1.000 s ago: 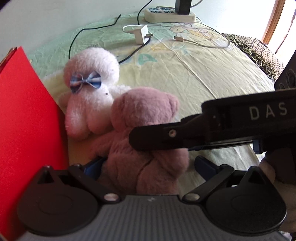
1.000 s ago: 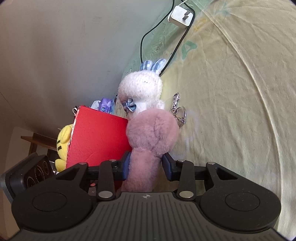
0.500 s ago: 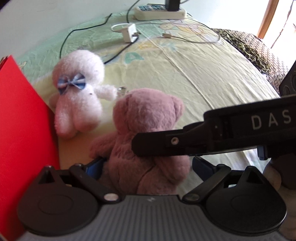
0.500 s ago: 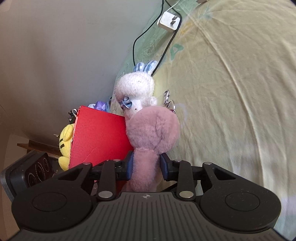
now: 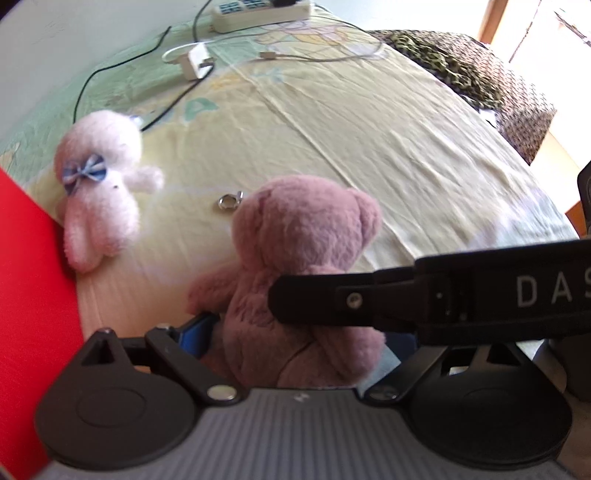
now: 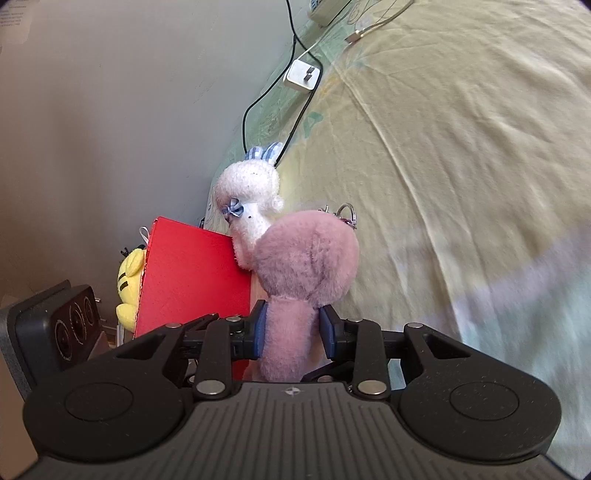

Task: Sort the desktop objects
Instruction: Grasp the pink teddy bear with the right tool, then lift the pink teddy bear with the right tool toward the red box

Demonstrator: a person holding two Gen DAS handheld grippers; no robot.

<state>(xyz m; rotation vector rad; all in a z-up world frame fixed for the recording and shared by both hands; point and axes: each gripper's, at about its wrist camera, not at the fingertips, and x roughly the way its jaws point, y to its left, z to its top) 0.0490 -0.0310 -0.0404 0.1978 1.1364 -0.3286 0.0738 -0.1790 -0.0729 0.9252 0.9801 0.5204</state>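
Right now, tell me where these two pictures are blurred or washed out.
Left wrist view: motion blur smears the red box and the white plush; the window corner at top right is blown out. Right wrist view: the yellow sheet smears at lower right, while the pink bear stays fairly sharp; fisheye bends both.

Three plush toys: one pink bear [image 5: 295, 258], one white bunny [image 5: 99, 184] just left of it, one yellow toy [image 6: 129, 280] behind the one red box [image 6: 192, 280]. One key ring [image 5: 229, 201] near the bear's head. One white charger [image 5: 195, 62], one power strip [image 5: 258, 11].
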